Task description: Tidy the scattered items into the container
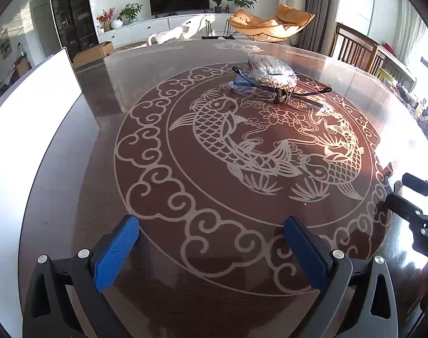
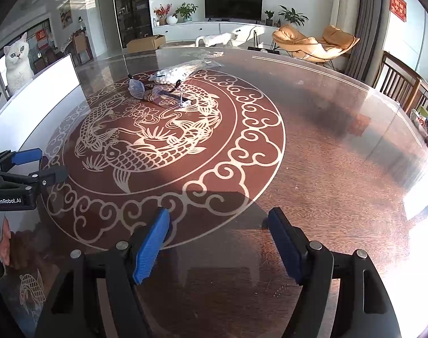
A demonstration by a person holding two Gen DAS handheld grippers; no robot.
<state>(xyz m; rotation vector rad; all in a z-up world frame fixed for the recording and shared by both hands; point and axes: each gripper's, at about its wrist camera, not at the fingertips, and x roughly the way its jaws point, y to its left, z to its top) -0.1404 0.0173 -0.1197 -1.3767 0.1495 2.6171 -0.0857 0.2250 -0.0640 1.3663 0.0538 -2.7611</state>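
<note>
Lying under glass, a dark wooden counter [image 1: 107, 146] is carrying a pale inlay of two carp [image 1: 270, 146] ringed by cloud scrolls, with strong sunlight glaring off its right edge. At its far side a clear bag [image 1: 271, 71] of white balls is resting against a pair of clear glasses [image 1: 273, 91] with dark arms; in the right wrist view the same bag [image 2: 174, 73] and glasses [image 2: 157, 94] are sitting far and to the left. A white container [image 1: 31, 129] is standing along the left edge of the counter, well apart from both items.

The left gripper [image 1: 211, 250] is hovering over the near scrollwork with its blue pads [image 1: 116, 253] spread wide and nothing between them. The right gripper [image 2: 218, 246] is likewise gaping over bare wood, holding nothing.

Beyond the counter, a TV [image 2: 233, 5] is sitting on a long white cabinet [image 2: 202, 29] among potted plants, an orange lounge chair [image 2: 315, 42] is catching the sun, and a cardboard box [image 2: 146, 42] is lying on the floor. A white cat [image 2: 17, 62] is peering over the container at far left, and another [image 2: 215, 39] is walking past the cabinet. Wooden chairs [image 2: 399, 84] are standing at the right.

The left gripper's body is reading "GenRobot.AI" [image 2: 8, 201]. A red wall sign [image 2: 398, 6] is showing characters too small to read.
</note>
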